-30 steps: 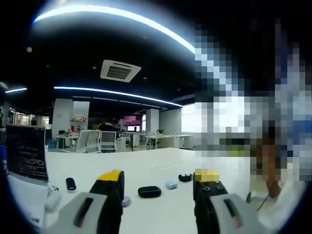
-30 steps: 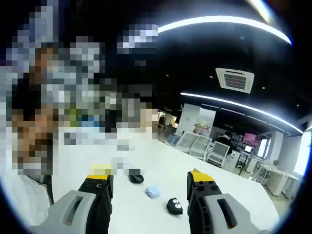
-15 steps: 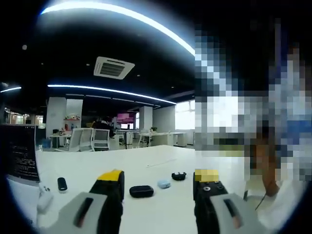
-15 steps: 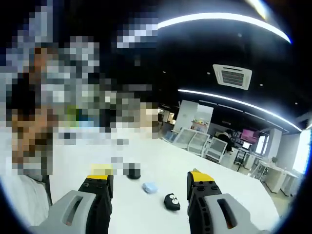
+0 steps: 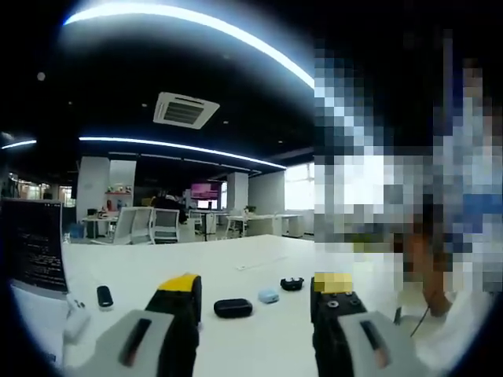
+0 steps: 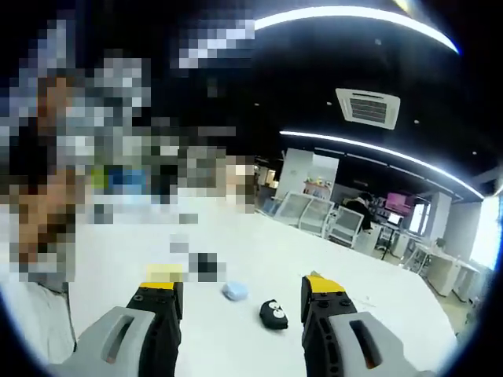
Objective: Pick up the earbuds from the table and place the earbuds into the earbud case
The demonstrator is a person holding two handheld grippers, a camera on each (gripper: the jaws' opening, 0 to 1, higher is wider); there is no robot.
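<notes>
Earbuds wait out on the bench, both claws up and empty

Earbuds themselves are hard to pick out at this range. The likeliest candidate is the small black open case with pale spots inside, seen between the jaws in the right gripper view and again at in the left gripper view. Just beside it lies a pale blue pod, and beyond that pod, away from the black case, a closed dark oval case. Such buds should be light, hard, smooth and apt to skid, so I would pinch one across its widest part with gentle pressure.

Left claw is gaping wide with nothing between its yellow-tipped jaws, held level above the white bench and short of the cases. Right claw is likewise spread wide and empty, pointed at the black case from the other side, clear of it.
</notes>
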